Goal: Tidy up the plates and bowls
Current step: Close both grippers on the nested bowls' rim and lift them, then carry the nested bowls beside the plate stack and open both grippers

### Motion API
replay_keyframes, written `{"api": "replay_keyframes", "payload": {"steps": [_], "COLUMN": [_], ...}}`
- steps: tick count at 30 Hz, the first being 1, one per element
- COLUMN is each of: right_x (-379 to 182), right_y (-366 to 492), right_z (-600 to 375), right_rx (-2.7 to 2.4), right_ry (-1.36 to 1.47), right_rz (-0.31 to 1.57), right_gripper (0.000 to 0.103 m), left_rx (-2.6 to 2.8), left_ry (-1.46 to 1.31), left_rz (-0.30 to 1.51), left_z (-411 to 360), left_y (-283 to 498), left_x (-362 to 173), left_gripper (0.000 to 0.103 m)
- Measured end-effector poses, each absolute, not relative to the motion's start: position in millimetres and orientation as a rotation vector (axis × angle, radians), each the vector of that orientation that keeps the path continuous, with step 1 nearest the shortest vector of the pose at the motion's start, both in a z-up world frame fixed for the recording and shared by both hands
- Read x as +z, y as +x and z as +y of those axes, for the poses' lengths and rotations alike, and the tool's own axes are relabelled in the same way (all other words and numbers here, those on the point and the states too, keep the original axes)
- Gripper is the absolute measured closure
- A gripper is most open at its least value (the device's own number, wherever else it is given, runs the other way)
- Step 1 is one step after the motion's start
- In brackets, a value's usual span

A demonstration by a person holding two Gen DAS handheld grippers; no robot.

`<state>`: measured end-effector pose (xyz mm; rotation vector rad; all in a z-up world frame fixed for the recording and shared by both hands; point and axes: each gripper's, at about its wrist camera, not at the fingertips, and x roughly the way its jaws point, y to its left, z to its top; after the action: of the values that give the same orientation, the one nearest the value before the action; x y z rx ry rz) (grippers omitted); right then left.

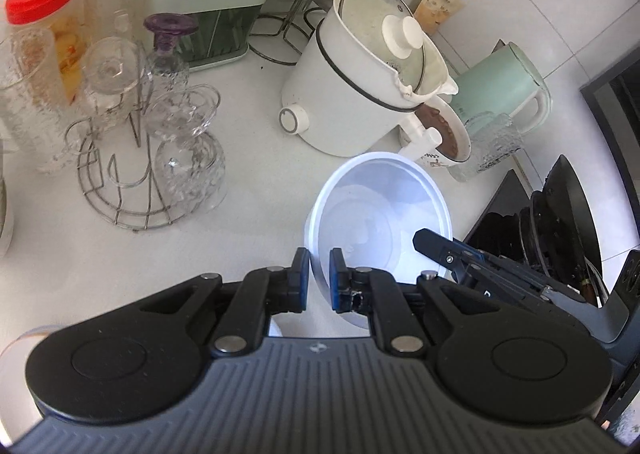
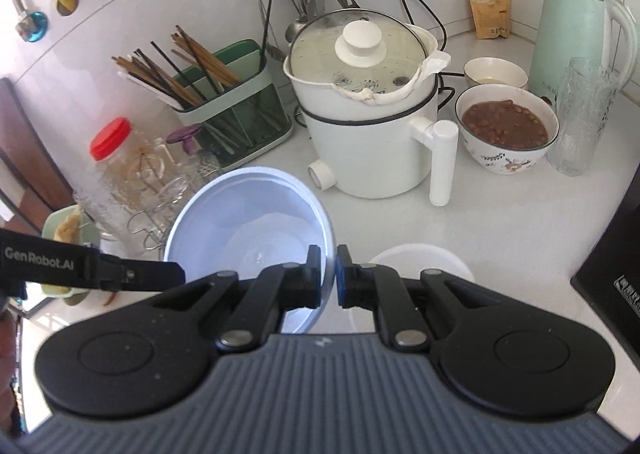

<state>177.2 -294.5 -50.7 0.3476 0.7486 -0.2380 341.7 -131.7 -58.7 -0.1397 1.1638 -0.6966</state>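
One pot (image 2: 372,142), one kettle (image 2: 576,30), two grippers (image 1: 319,280) (image 2: 329,274), two empty white bowls (image 2: 248,222) (image 2: 424,266), one bowl of beans (image 2: 505,130), one red-lidded jar (image 2: 116,150).

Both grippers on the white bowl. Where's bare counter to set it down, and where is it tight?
Bare counter lies right of the white bowl, in front of the electric pot and the bowl of brown food, beyond the small white dish. Another patch sits between the glass rack and the pot. Crowded: the back row, chopstick caddy through kettle.
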Motion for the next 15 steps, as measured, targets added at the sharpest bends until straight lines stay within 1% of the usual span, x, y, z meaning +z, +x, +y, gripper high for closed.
{"api": "replay_keyframes", "payload": {"steps": [7,15], "right_x": [-45.5,-54.8], "right_y": [165.9,164.4], "right_z": [-278.7,-258.8], "right_rx": [-0.206,-0.171], "right_ry": [0.352,0.342], "right_rz": [0.756,0.799], "right_gripper": [0.092,0.092], "left_rx": [-0.688,-0.644], "left_ry": [-0.176,-0.172], "left_rz": [1.173,1.187], "left_z": [-110.0,-88.7], "left_y": [335.1,323.6], "left_x": [-56.6,-65.4], "left_gripper": [0.091,0.091]}}
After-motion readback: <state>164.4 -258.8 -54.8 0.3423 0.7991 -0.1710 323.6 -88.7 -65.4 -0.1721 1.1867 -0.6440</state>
